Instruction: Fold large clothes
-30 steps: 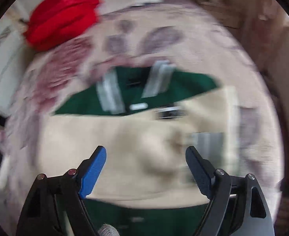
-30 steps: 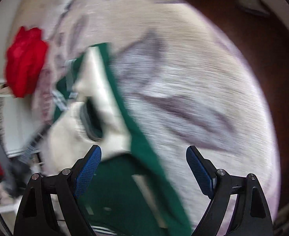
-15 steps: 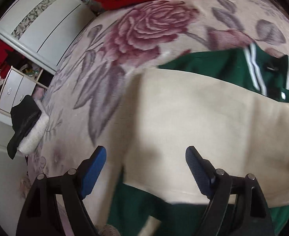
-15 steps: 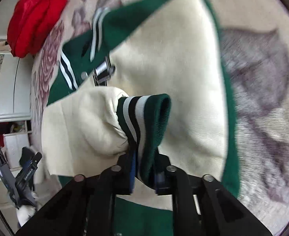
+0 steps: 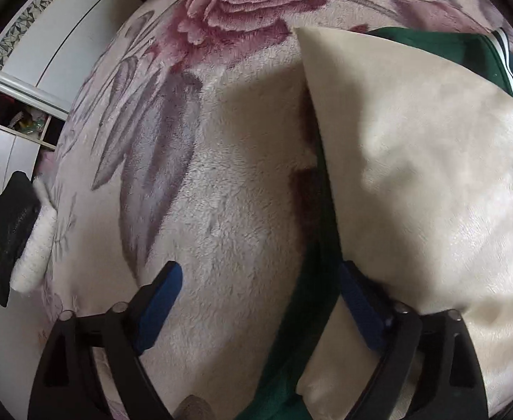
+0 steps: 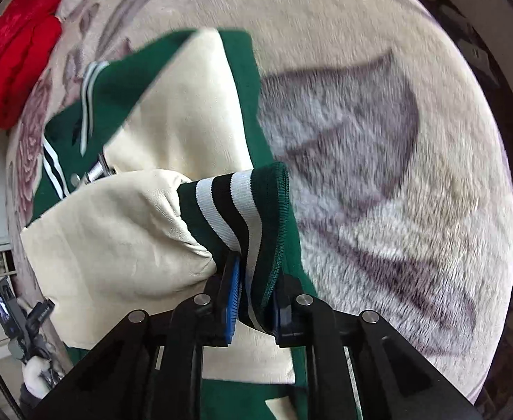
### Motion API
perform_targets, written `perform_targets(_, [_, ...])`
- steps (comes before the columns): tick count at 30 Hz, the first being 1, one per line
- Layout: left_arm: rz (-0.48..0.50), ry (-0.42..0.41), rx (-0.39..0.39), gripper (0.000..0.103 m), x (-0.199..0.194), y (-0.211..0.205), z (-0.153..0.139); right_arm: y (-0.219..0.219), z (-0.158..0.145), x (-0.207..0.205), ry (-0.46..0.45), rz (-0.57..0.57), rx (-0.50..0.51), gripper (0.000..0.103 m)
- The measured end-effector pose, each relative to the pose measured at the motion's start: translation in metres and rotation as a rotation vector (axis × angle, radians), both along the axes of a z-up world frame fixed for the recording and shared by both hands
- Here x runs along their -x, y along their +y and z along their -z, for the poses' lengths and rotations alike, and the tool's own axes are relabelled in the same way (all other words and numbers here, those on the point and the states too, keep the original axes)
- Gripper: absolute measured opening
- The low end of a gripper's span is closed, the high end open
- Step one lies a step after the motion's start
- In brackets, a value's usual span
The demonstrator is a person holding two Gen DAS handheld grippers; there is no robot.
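Right wrist view first: your right gripper (image 6: 253,301) has clamped its fingers onto the striped cuff (image 6: 242,217) of the jacket (image 6: 186,112) — half a second ago that grip was only just made, and a full second ago those fingers were spread wide over a blur of cloth. Now the cream sleeve (image 6: 116,238) bunches at nine o'clock from the cuff, lifted off the body of the jacket, which lies on the floral blanket (image 6: 378,175) with its green collar up at ten o'clock. The red garment (image 6: 15,56) sits well apart at the blanket's far edge.

Left wrist view: your left gripper (image 5: 259,301) has dropped low, fingers wide and holding nothing. Its right finger is touching the cream panel's edge at three o'clock, with the green hem running down between them, while its left finger hangs over bare blanket (image 5: 221,182). Half a second back it hovered higher over the same edge.

So the sleeve fold looks underway — you've got the cuff, and I'd judge the left is lining up to grab that side edge next.
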State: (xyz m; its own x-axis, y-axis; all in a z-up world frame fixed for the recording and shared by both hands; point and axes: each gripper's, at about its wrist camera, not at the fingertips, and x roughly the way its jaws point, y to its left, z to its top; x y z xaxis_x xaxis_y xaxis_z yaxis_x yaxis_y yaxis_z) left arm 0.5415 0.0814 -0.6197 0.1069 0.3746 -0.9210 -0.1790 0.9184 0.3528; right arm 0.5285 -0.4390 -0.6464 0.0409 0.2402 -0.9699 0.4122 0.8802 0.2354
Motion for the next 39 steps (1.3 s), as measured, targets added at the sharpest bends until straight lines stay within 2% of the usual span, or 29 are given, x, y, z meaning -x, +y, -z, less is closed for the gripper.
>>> perform_targets(2, [0.01, -0.002, -0.017, 0.093, 0.003, 0.001, -0.011, 0.003, 0.0, 0.007, 0.029, 0.014, -0.021, 0.021])
perform_targets(3, [0.016, -0.01, -0.029, 0.092, 0.006, -0.001, -0.02, 0.005, -0.005, 0.012, 0.045, 0.018, -0.015, 0.03])
perform_targets(5, [0.008, -0.04, -0.03, 0.092, 0.01, -0.002, -0.046, 0.01, -0.024, 0.018, 0.043, 0.003, 0.063, 0.031])
perform_targets(7, [0.001, -0.096, 0.0, 0.092, 0.007, -0.007, -0.072, 0.022, -0.059, 0.021, -0.013, -0.024, 0.157, 0.032])
perform_targets(8, [0.002, -0.12, -0.002, 0.092, -0.002, -0.012, -0.083, 0.027, -0.071, 0.02, -0.037, -0.023, 0.169, 0.033])
perform_targets(10, [0.022, -0.127, 0.009, 0.092, -0.027, -0.025, -0.092, 0.043, -0.095, 0.008, -0.106, -0.016, 0.128, 0.043])
perform_targets(12, [0.047, -0.129, 0.024, 0.092, -0.059, -0.043, -0.09, 0.06, -0.1, -0.013, -0.132, -0.047, 0.036, 0.049])
perform_targets(15, [0.102, -0.09, 0.071, 0.092, -0.11, -0.071, -0.065, 0.108, -0.075, -0.066, -0.131, -0.134, -0.146, 0.05])
perform_targets(17, [0.152, -0.052, 0.036, 0.092, -0.136, -0.085, -0.04, 0.148, -0.041, -0.112, -0.117, -0.19, -0.281, 0.05])
perform_targets(19, [0.205, -0.034, -0.03, 0.092, -0.152, -0.097, -0.02, 0.182, -0.008, -0.144, -0.087, -0.21, -0.39, 0.05])
perform_targets(21, [0.242, -0.023, -0.061, 0.092, -0.161, -0.103, -0.008, 0.204, 0.021, -0.165, -0.046, -0.226, -0.397, 0.05])
perform_targets(24, [0.259, -0.018, -0.057, 0.092, -0.164, -0.102, 0.007, 0.231, 0.051, -0.182, 0.029, -0.274, -0.317, 0.052])
perform_targets(26, [0.261, -0.038, -0.052, 0.093, -0.163, -0.1, 0.007, 0.243, 0.047, -0.181, -0.022, -0.313, -0.303, 0.054])
perform_targets(27, [0.26, -0.047, -0.05, 0.092, -0.162, -0.099, 0.005, 0.248, 0.045, -0.179, -0.036, -0.344, -0.277, 0.048])
perform_targets(28, [0.255, -0.052, -0.046, 0.092, -0.162, -0.098, 0.004, 0.252, 0.041, -0.177, -0.057, -0.373, -0.244, 0.027])
perform_targets(30, [0.24, -0.06, -0.033, 0.092, -0.163, -0.096, 0.001, 0.258, 0.038, -0.176, -0.081, -0.398, -0.194, 0.011])
perform_targets(31, [0.229, -0.069, -0.027, 0.092, -0.164, -0.094, -0.003, 0.257, 0.035, -0.175, -0.089, -0.384, -0.197, 0.007])
perform_targets(33, [0.225, -0.09, -0.039, 0.092, -0.164, -0.094, -0.012, 0.256, 0.029, -0.175, -0.106, -0.359, -0.184, 0.006])
perform_targets(37, [0.253, -0.111, -0.08, 0.092, -0.169, -0.093, -0.021, 0.26, 0.016, -0.179, -0.166, -0.365, -0.095, 0.005])
perform_targets(39, [0.262, -0.102, -0.099, 0.092, -0.172, -0.093, -0.019, 0.253, 0.02, -0.185, -0.141, -0.326, -0.101, 0.005])
